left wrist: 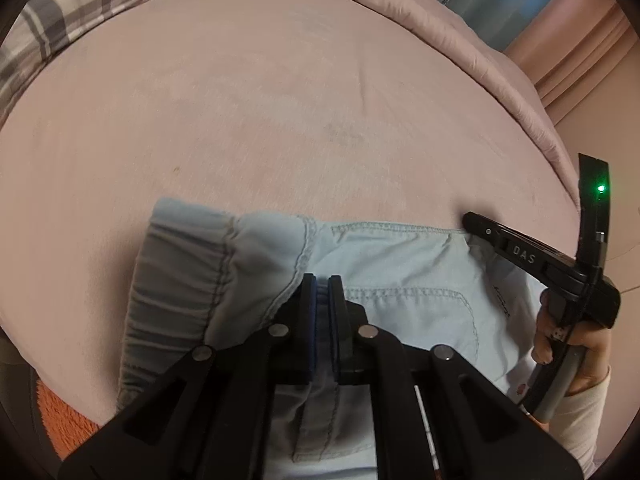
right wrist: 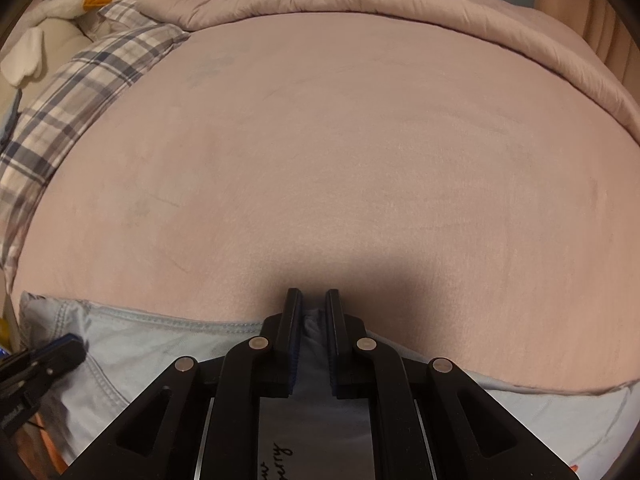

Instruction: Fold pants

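Pinching pants (left wrist: 400,264), both grippers (left wrist: 322,280) (right wrist: 313,300) seemingly clamp cloth, legs cut off

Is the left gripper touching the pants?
Touching. The left wrist view shows the left gripper with its jaws pinched on a fold of the light blue pants beside the waistband.

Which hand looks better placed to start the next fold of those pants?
Probably the left gripper: it pinches the pants beside the bunched waistband. The right gripper grips only the far edge.

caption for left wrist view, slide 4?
Left gripper pinching light-blue denim pants on pink bedsheet, right gripper alongside.
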